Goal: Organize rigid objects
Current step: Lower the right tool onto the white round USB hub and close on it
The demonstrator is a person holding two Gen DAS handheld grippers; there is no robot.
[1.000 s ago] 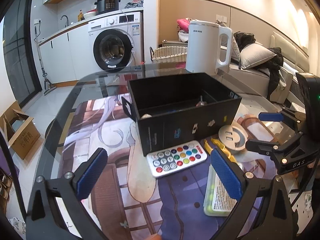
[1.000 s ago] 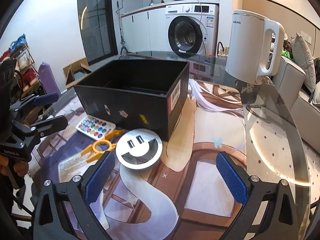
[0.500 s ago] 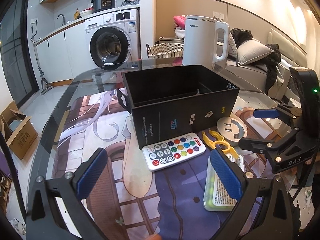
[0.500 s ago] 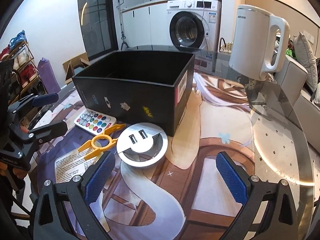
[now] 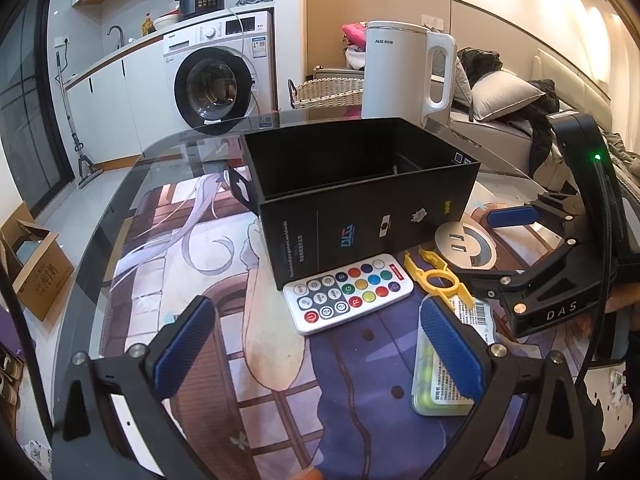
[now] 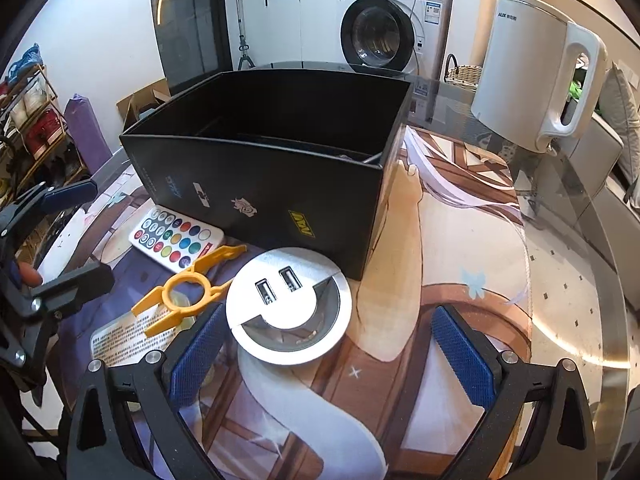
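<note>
- While both grippers are hovering above the glass table (image 6: 568, 264), nothing is sitting between their fingers.
- Left gripper (image 5: 316, 352): jaws standing wide apart, near the remote (image 5: 347, 293).
- Right gripper (image 6: 332, 356): jaws standing wide apart, its left finger just beside the USB disc (image 6: 289, 305).
- Box (image 6: 272, 168): sitting open mid-table, the remote and disc lying against its near wall.
- Yellow tool (image 6: 187, 290): lying between remote and disc, resting on a labelled case (image 5: 444, 376).
- Kettle (image 6: 540, 68): standing at the far right.
</note>
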